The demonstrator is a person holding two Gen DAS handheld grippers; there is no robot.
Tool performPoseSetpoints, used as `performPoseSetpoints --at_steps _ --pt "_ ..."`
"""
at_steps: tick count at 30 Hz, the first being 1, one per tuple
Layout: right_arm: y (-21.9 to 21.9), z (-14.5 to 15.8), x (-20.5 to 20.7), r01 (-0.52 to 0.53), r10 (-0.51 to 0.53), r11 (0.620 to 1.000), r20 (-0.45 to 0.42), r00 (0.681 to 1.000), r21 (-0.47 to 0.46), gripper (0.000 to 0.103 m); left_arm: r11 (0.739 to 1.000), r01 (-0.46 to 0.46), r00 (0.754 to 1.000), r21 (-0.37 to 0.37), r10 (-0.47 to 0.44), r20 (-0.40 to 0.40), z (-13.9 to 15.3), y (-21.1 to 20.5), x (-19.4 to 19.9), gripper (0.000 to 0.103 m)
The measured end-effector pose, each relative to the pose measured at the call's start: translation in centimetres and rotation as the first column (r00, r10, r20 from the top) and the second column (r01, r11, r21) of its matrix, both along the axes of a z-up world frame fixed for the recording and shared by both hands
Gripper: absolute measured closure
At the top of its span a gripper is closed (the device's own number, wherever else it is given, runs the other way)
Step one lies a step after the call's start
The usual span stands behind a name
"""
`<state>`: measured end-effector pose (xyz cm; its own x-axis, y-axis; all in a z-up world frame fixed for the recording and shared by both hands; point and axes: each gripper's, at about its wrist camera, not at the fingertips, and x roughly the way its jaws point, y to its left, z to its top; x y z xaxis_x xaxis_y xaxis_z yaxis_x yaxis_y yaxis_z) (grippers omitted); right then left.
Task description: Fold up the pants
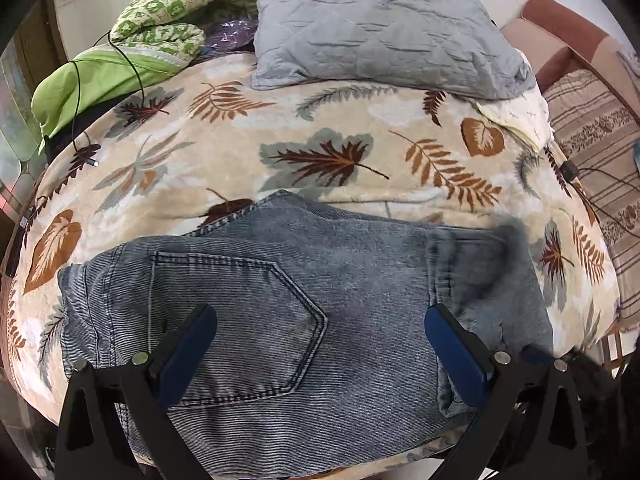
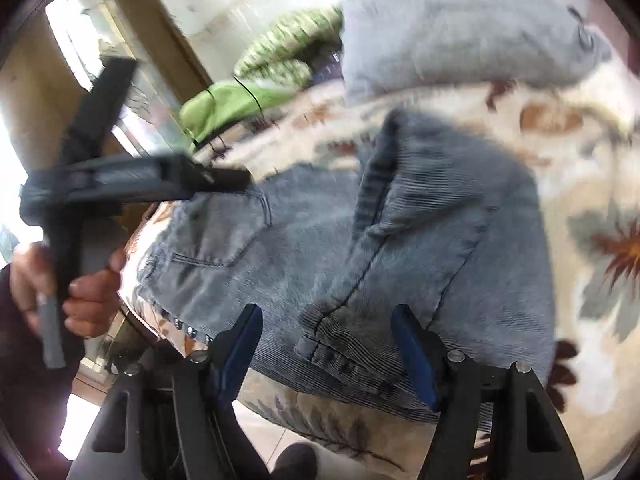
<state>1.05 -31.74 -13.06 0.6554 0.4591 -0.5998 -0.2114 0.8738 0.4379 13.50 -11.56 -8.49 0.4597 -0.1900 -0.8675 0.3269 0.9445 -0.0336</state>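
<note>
Blue-grey denim pants [image 1: 280, 312] lie folded on a leaf-patterned blanket [image 1: 320, 128], back pocket facing up. My left gripper [image 1: 320, 316] hovers over them, open wide, with nothing pinched. In the right wrist view the pants [image 2: 420, 208] show a leg layer folded over the seat, and its hem corner [image 2: 340, 344] lies loose between the fingers of my right gripper [image 2: 326, 320]. That gripper is open and its blue pads are clear of the cloth. A person's hand [image 2: 90, 292] holds the left gripper's handle at the left of this blurred view.
A grey quilted pillow [image 1: 380, 28] and a green patterned quilt [image 1: 180, 8] lie at the head of the bed. A black cable [image 1: 136, 68] trails over the green cloth. A striped cushion [image 1: 600, 148] sits to the right. The bed's near edge and the floor [image 2: 272, 440] are below.
</note>
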Motion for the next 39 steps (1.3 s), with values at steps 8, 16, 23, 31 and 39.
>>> performPoseSetpoints --at_steps 8,16,23,31,39 --pt "-4.6 0.2 0.2 0.267 -0.270 0.961 0.026 0.963 0.068 0.052 0.998 0.056 0.998 0.030 -0.056 -0.003 -1.6 -2.8 -1.3 0.000" --pt "-5.1 -1.1 3.5 0.347 -0.346 0.938 -0.063 0.936 0.004 0.064 0.981 0.129 0.992 0.143 -0.129 -0.010 -5.9 -7.0 -2.8 0.000" --pt "-6.3 -1.9 6.9 0.374 -0.367 0.927 -0.139 0.920 0.025 0.064 0.973 0.172 0.985 0.153 -0.175 0.005 -6.9 -7.4 -3.6 0.000" --pt "-5.5 -4.8 10.1 0.364 -0.351 0.931 -0.282 0.893 -0.004 0.063 0.986 0.146 0.989 0.085 -0.147 0.004 -6.0 -5.3 -3.6 0.000" --pt "-4.9 -3.7 8.7 0.378 -0.364 0.926 -0.238 0.901 0.013 0.063 0.998 0.024 0.992 0.054 -0.030 0.124 -1.4 2.9 -5.4 0.000"
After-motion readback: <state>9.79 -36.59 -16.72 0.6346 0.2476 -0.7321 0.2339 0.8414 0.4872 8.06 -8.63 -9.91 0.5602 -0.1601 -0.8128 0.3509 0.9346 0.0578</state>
